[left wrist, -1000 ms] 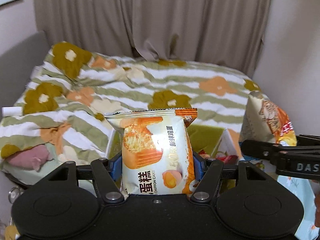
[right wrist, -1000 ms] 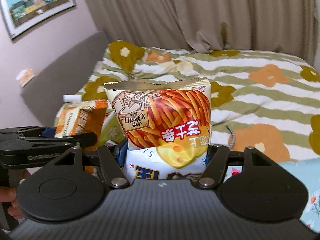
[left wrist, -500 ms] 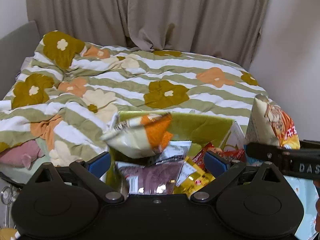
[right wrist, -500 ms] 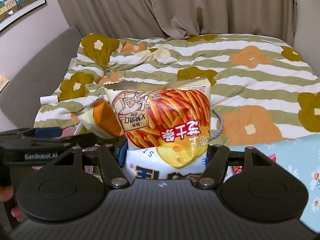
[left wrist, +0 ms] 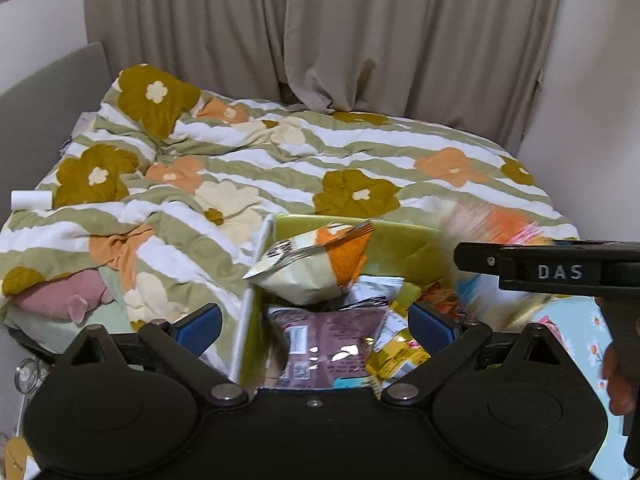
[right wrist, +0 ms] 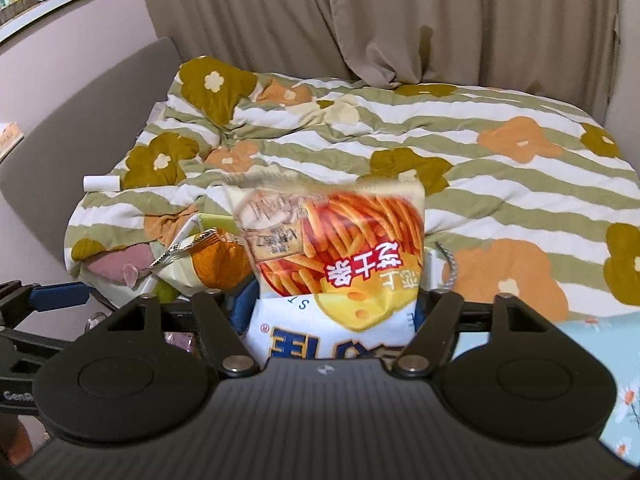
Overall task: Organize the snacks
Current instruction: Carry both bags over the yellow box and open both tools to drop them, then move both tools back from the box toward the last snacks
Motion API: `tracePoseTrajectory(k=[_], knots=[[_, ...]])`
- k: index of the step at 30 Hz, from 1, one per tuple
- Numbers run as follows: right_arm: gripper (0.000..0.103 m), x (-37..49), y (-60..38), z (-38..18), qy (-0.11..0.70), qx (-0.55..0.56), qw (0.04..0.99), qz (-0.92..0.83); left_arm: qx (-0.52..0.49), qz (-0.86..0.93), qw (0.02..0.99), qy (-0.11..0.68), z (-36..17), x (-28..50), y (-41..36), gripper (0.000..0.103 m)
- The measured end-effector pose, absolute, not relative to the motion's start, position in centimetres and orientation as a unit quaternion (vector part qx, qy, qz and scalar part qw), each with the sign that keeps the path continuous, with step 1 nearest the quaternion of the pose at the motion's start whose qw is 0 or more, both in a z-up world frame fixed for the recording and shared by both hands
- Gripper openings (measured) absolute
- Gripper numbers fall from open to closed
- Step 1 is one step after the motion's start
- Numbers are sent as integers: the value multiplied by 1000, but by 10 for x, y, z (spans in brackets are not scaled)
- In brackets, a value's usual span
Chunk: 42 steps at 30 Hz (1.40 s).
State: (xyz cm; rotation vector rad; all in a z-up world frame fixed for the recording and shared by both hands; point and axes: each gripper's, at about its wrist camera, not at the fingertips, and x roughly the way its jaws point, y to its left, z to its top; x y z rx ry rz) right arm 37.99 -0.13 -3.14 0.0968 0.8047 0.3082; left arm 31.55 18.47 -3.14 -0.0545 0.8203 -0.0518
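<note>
While the left claw (left wrist: 316,320) hangs wide open with nothing in it, the white-and-orange foil cake packet (left wrist: 316,268) lies tilted on the snack pile inside the yellow-green cardboard box (left wrist: 404,240). Over that same box, the right claw (right wrist: 332,304) is opening right now, and the blurred orange-and-yellow cheese stick bag (right wrist: 340,248) sits between its pads, looking loose.

quilt (left wrist: 280,168): green-white stripes, olive/orange flowers | box (left wrist: 400,240): yellow-green | cake bag (left wrist: 312,268): cream-orange | curtain (left wrist: 320,40): beige
</note>
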Motion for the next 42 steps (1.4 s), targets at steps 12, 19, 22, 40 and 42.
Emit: tracePoseTrajectory(k=[12,19,22,40,42], knots=[[103,365,-2,-37,388,66,908,144,-40,-22,914,404,-36,298,189,101],[103,343,-9,-17,373,66,914,146,-35,-35,924,380,-18,282,183,101],[103,328,-16,-5,358,58,922,137,-32,-42,926,373,-11,276,178,101],[103,249,-133,30,303,83,948,53,-5,-100,941,325,15,233,95,101],[103,246,-151,26,305,84,947,60,-5,-96,942,322,14,227,78,101]])
